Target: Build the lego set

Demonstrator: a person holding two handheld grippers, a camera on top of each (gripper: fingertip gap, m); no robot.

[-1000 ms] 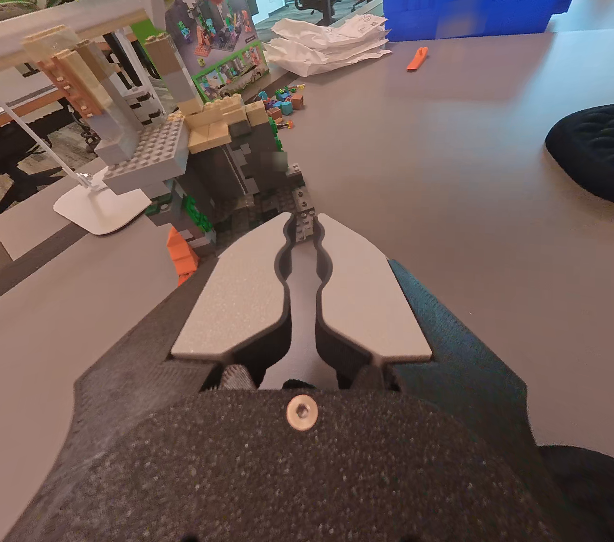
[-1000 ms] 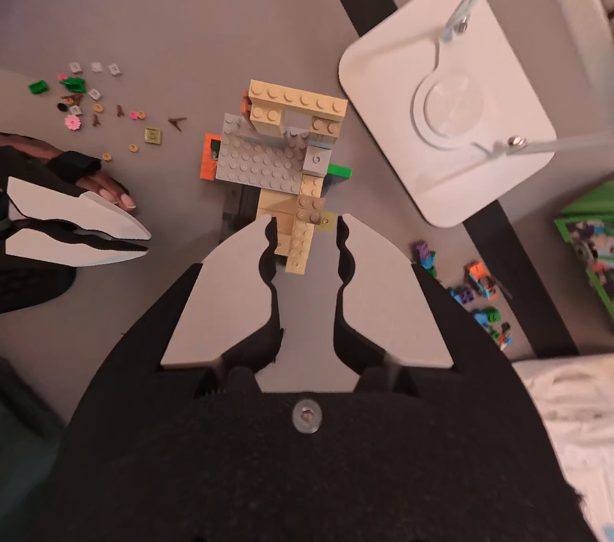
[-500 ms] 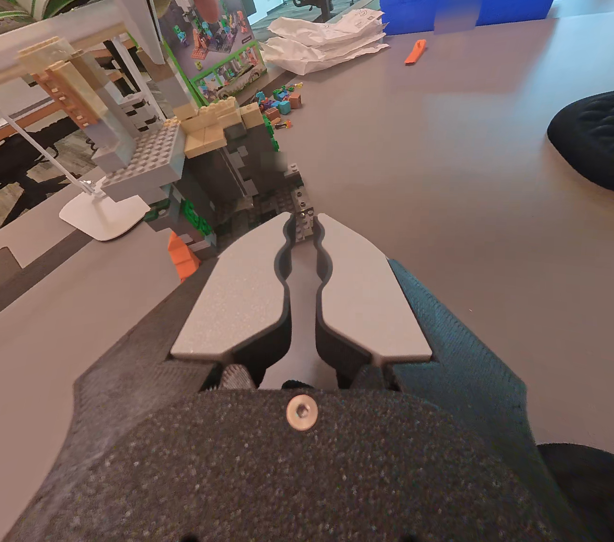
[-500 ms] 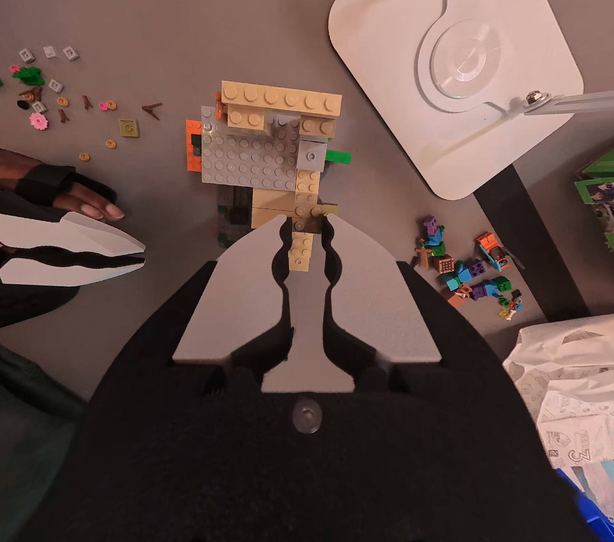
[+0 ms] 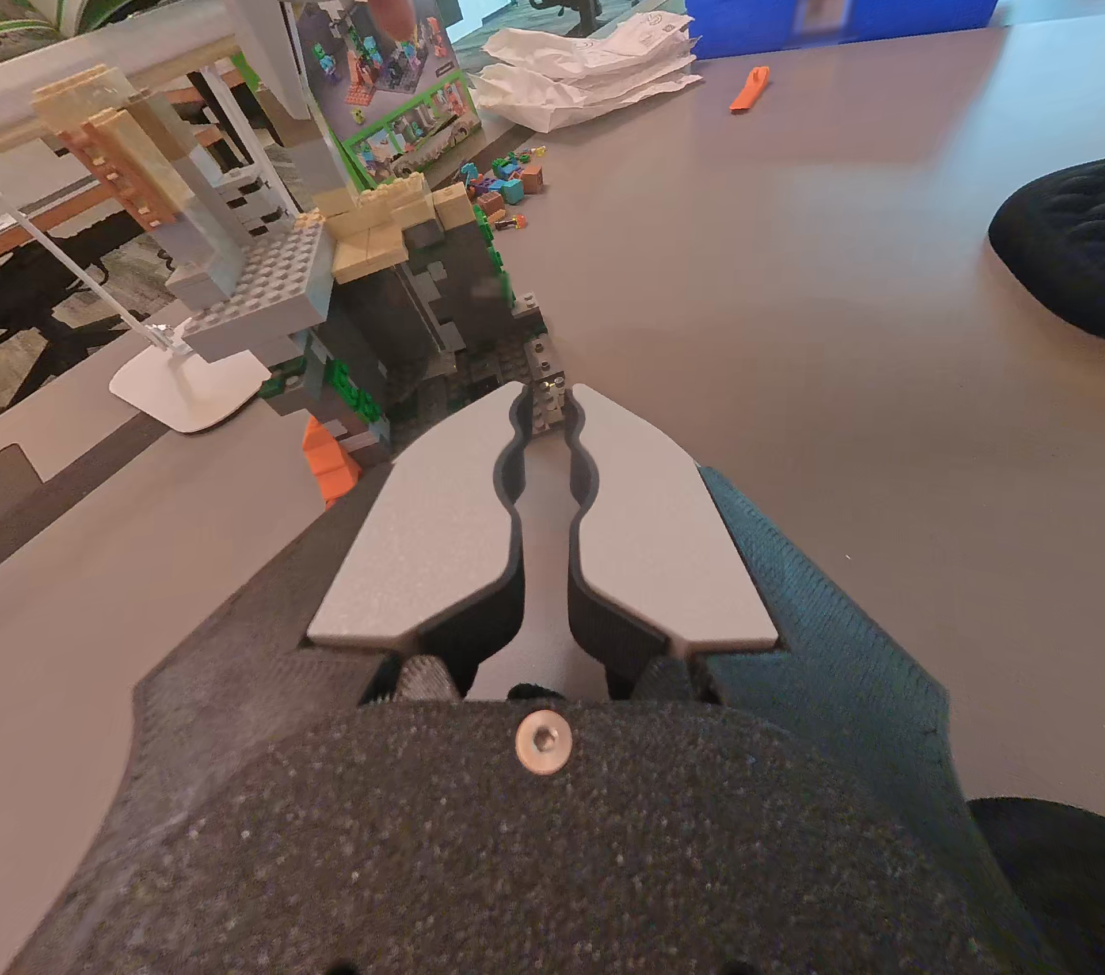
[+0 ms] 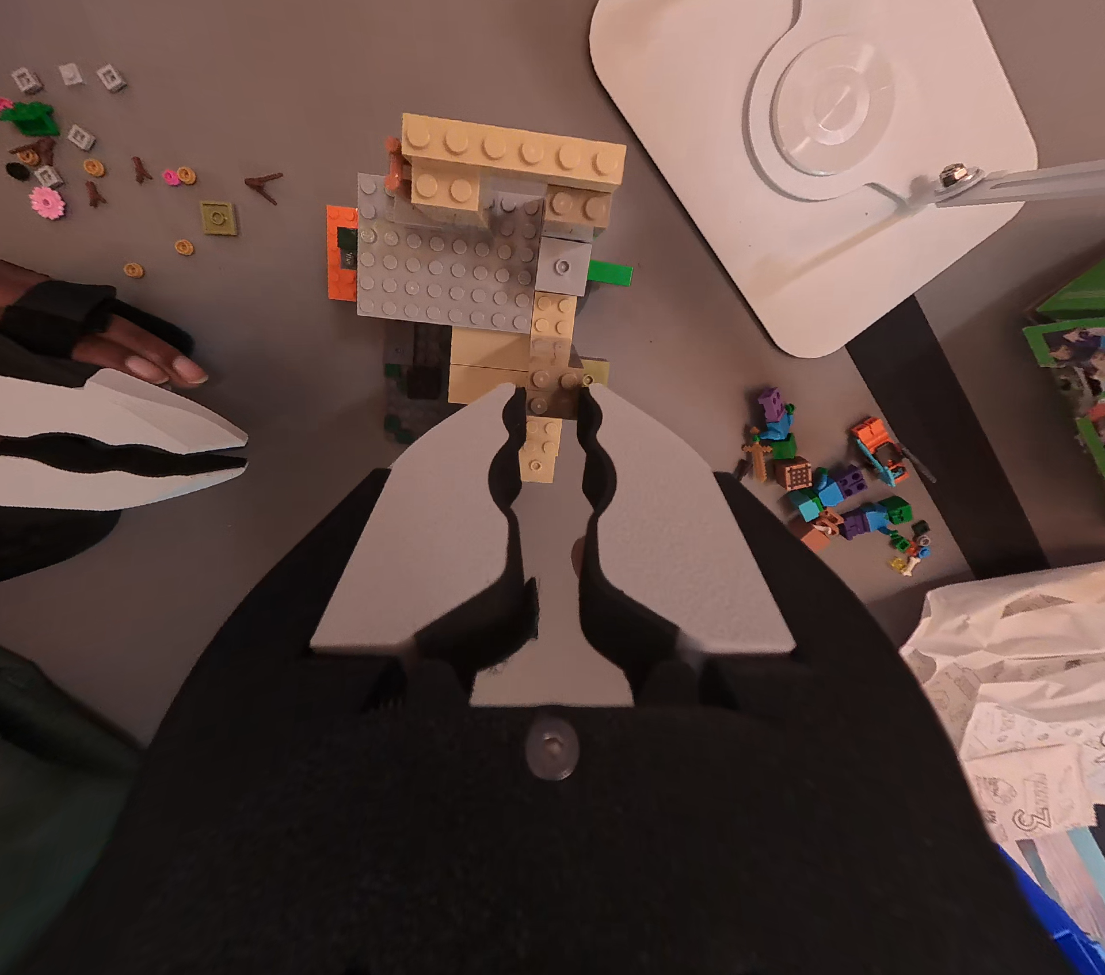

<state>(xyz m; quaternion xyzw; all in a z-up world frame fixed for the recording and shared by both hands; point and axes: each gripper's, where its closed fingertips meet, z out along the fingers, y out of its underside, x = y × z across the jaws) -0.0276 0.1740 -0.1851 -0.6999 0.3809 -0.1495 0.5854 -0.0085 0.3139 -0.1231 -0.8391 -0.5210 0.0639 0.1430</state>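
Lego build [image 6: 478,264]: studded grey plate, tan bricks

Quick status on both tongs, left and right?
Left tongs: shut on the dark grey base of the lego build.
Right tongs: shut on the build's tan top strip.

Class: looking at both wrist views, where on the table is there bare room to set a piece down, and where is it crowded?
Bare grey table lies right of the lego build, between the orange tool and the black cushion. Crowded: the small pieces left of the build, the minifigure pile, the white stand base.
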